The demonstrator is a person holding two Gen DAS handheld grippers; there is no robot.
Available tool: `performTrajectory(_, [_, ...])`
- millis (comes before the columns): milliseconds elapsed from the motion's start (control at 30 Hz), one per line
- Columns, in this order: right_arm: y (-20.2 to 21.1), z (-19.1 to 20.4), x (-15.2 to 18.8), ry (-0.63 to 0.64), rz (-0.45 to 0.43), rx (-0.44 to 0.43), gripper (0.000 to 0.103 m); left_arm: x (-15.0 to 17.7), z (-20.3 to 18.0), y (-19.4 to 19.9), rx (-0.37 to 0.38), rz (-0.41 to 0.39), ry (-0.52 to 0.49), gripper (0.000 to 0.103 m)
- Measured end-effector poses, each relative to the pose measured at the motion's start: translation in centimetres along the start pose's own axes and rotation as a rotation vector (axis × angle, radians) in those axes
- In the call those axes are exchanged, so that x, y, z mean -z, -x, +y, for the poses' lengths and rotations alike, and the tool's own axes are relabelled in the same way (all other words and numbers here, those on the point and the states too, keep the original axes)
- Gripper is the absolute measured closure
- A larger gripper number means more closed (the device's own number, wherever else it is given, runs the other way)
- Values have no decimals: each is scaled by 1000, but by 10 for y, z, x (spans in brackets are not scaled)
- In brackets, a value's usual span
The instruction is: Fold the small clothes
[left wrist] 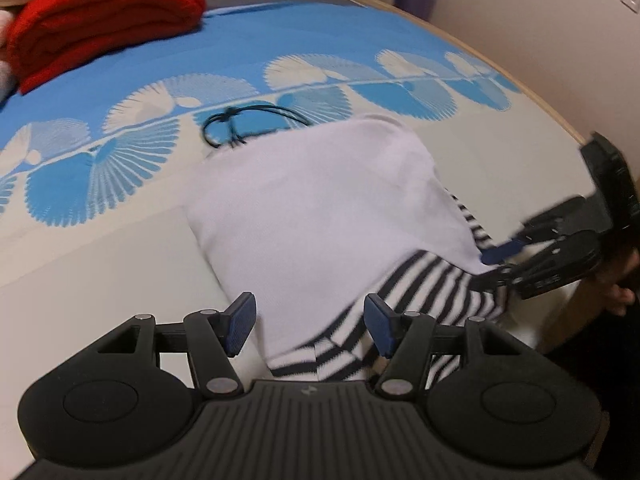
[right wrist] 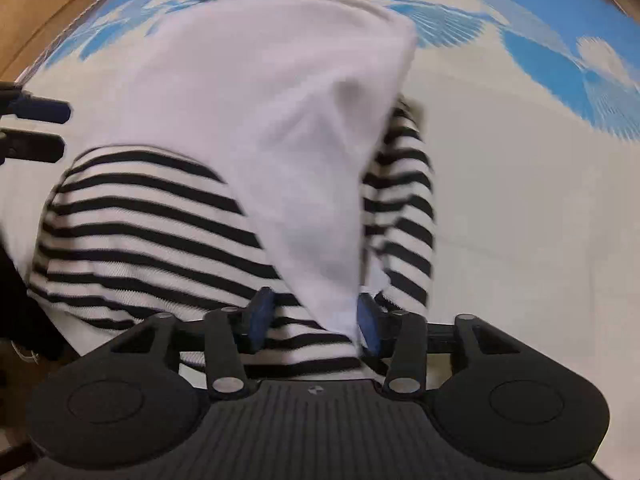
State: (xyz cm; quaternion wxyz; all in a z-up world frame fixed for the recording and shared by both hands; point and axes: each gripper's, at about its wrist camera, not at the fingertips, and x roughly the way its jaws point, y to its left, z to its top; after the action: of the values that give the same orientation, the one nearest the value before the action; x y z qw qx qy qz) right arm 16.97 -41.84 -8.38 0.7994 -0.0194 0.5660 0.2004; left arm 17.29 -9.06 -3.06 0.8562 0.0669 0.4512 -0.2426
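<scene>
A black-and-white striped garment with a white panel folded over it lies on a tabletop under a blue fan-patterned cloth. Both the left tongs and the right tongs gape, gripping nothing. A folded red blanket sits far back.

Both grippers pointed steeply down, jaws apart.
The left gripper sat at bottom centre of its view, pads parted; the right gripper likewise, also appearing at right edge beside a hand.

Two wrist fisheyes, steeply downward and close over the same striped garment, from opposite sides.
</scene>
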Motion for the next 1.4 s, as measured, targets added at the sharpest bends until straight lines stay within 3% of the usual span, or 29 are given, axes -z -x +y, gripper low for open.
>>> performTrajectory(100, [8, -19, 3, -87, -19, -9, 56, -7, 6, 10, -4, -25, 42, 37])
performTrajectory(167, [15, -23, 4, -99, -46, -9, 56, -13, 15, 15, -4, -25, 93, 29])
performTrajectory(300, [32, -33, -1, -188, -162, -47, 49, -28, 36, 16, -9, 48, 172, 19])
performTrajectory(367, [35, -41, -3, -253, -185, -57, 46, -38, 49, 15, -24, 63, 211, 18])
performTrajectory(433, [31, -47, -3, -295, -179, -52, 41, -45, 63, 12, -40, 64, 274, 17])
performTrajectory(533, [20, -52, -9, -329, -153, -74, 36, -45, 86, -7, 26, 63, 381, 16])
performTrajectory(633, [3, -53, -13, -332, -98, -90, 35, -30, 106, -42, 91, 194, 601, 16])
performTrajectory(700, [-9, -53, -13, -324, -59, -94, 35, -26, 113, -56, 148, 232, 720, 16])
performTrajectory(867, [-16, -49, -15, -302, -44, -111, 34, -39, 114, -71, 152, 235, 704, 16])
performTrajectory(933, [-17, -47, -17, -300, -43, -123, 37, -40, 115, -77, 163, 249, 712, 16])
performTrajectory(1100, [-23, -36, -27, -252, -43, -153, 68, -44, 118, -92, 181, 262, 704, 16])
performTrajectory(1200, [-26, -30, -31, -232, -38, -166, 74, -46, 119, -97, 178, 266, 699, 18])
performTrajectory(1233, [-27, -30, -32, -233, -35, -171, 75, -47, 117, -97, 176, 263, 686, 21])
performTrajectory(1300, [-27, -30, -34, -238, -31, -180, 77, -50, 116, -95, 174, 249, 668, 43])
performTrajectory(1400, [-27, -28, -37, -246, -45, -198, 86, -58, 123, -84, 173, 194, 652, 58])
